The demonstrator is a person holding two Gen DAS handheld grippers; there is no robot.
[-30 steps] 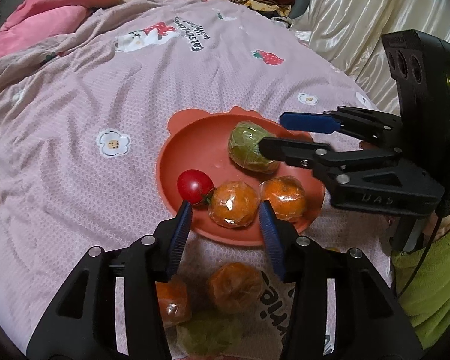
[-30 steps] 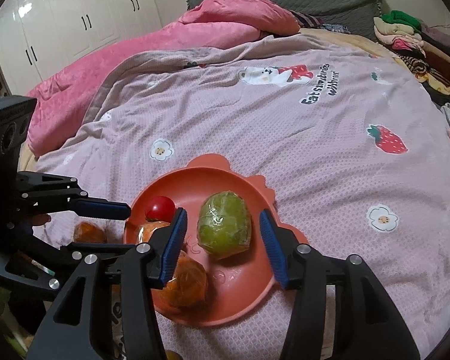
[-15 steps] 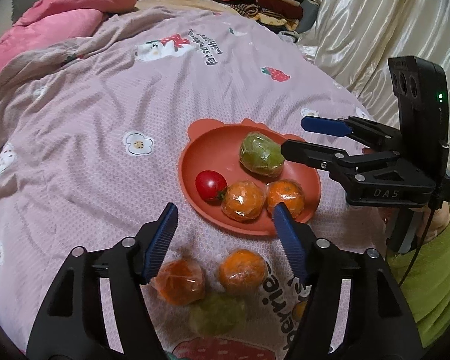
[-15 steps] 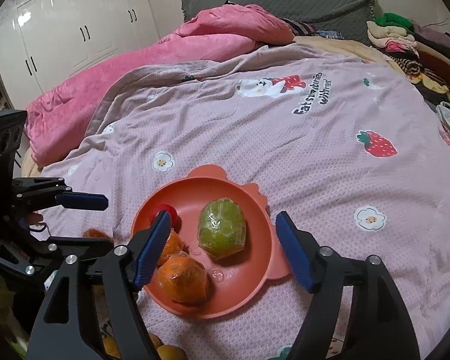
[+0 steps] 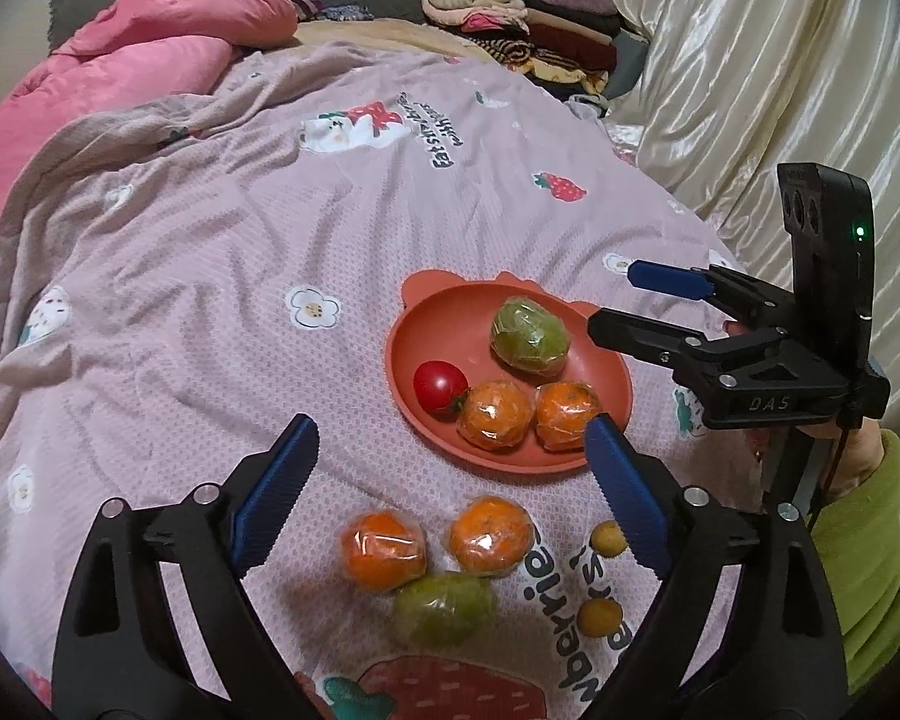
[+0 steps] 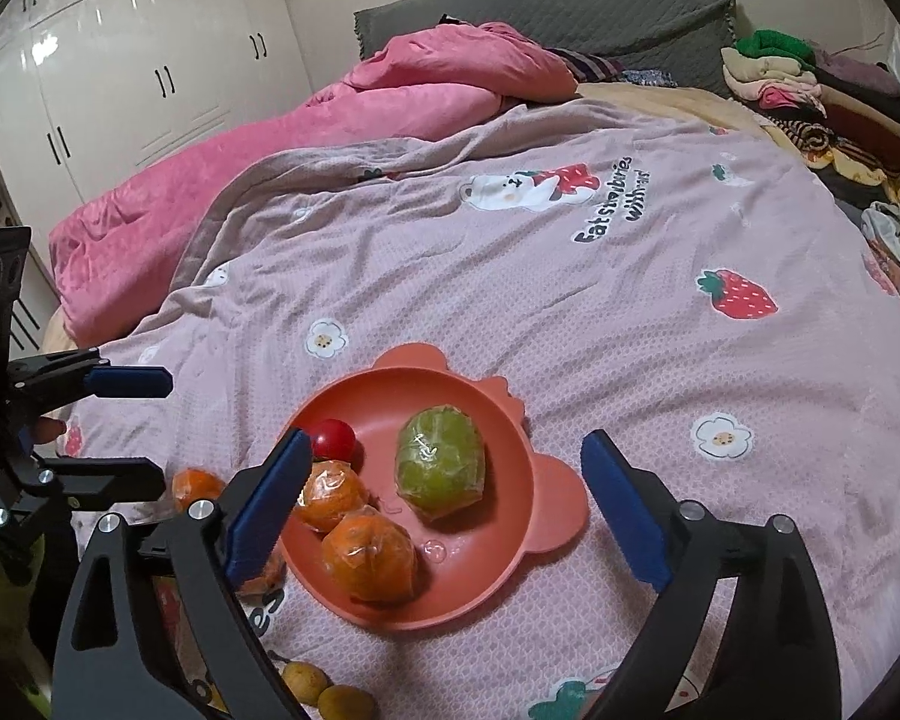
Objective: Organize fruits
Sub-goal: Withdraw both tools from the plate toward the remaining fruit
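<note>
Bedroom: quilted bed (image 6: 510, 276), wardrobe (image 6: 150, 78).

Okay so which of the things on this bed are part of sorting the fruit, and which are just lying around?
Part of the job:
orange plate
green fruit on plate
tomato
two wrapped oranges on plate
loose wrapped oranges
loose green fruit
small yellow fruits

Lying about:
pink duvet
folded clothes

orange (image 6: 195, 487) half hidden behind left claw (image 6: 141, 429)
</note>
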